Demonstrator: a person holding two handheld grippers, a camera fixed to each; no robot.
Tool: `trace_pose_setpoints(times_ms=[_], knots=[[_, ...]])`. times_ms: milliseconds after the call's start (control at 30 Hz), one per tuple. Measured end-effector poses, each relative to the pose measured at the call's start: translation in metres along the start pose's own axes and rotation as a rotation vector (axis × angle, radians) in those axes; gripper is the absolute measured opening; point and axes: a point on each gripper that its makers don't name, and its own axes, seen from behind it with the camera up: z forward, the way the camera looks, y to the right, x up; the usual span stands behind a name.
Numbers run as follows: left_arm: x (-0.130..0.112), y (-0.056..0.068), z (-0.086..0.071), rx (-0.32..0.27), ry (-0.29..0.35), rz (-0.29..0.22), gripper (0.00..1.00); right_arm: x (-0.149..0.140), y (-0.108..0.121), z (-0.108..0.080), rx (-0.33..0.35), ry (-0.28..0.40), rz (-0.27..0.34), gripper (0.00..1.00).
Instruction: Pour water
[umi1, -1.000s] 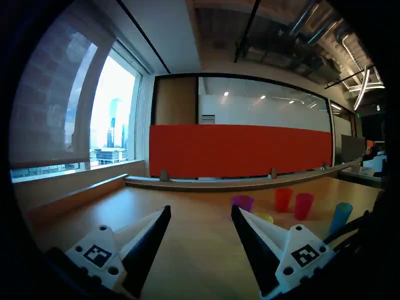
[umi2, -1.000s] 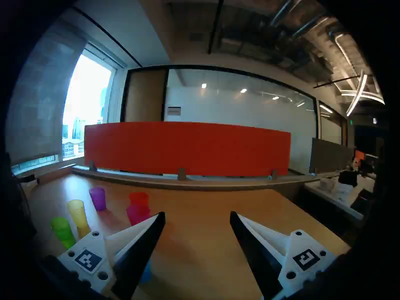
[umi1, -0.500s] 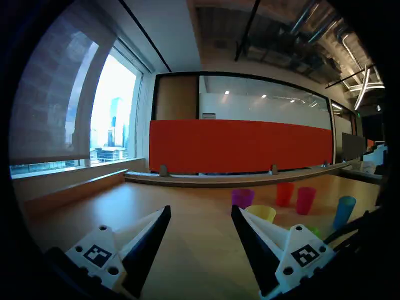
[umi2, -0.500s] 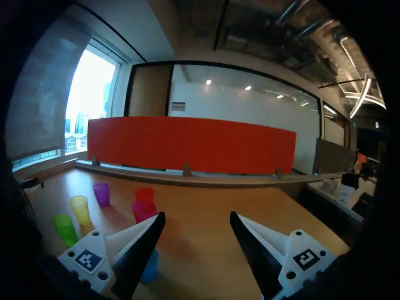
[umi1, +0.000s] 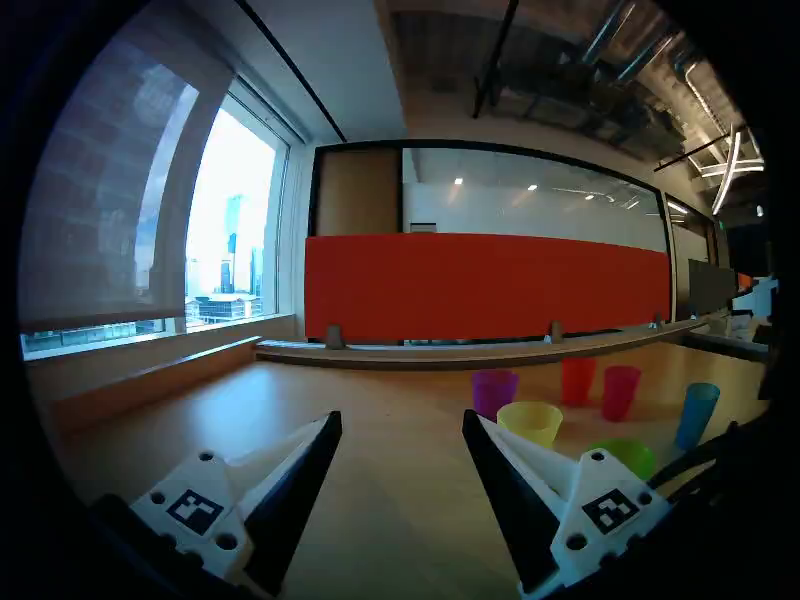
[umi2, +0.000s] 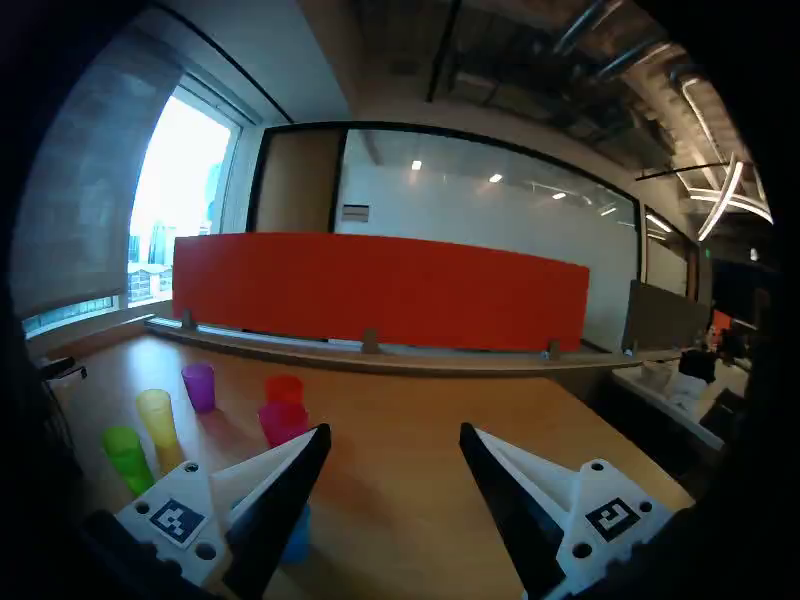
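Observation:
Several coloured plastic cups stand on a wooden table (umi1: 400, 480). In the left gripper view I see a purple cup (umi1: 493, 392), a yellow cup (umi1: 530, 422), a green cup (umi1: 622, 456), a red cup (umi1: 577, 380), a pink cup (umi1: 620, 391) and a blue cup (umi1: 696, 414), all ahead and to the right. My left gripper (umi1: 400, 440) is open and holds nothing. In the right gripper view the cups sit at the left: green cup (umi2: 126, 458), yellow cup (umi2: 157, 418), purple cup (umi2: 198, 387), red cup (umi2: 284, 390), pink cup (umi2: 282, 421), and a blue cup (umi2: 297, 532) partly behind the left finger. My right gripper (umi2: 395, 445) is open and holds nothing.
An orange divider panel (umi1: 485, 287) runs along the table's far edge (umi2: 380, 365). A large window (umi1: 225, 245) lies to the left. Another desk with objects (umi2: 690, 375) stands to the right. The tabletop ahead of the right gripper (umi2: 450, 420) is bare wood.
The left gripper view has risen or tilted, bringing the yellow and green cups into fuller view. The right gripper view shifted slightly; the blue cup emerged beside its left finger.

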Motion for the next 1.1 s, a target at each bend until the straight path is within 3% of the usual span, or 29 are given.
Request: trace_pose_setpoints(times_ms=[1100], knots=[[-0.001,0.002,-0.001,-0.003,0.0,0.005,0.89,0.009,0.005,-0.006,-0.004,0.023,-0.004,1.0]])
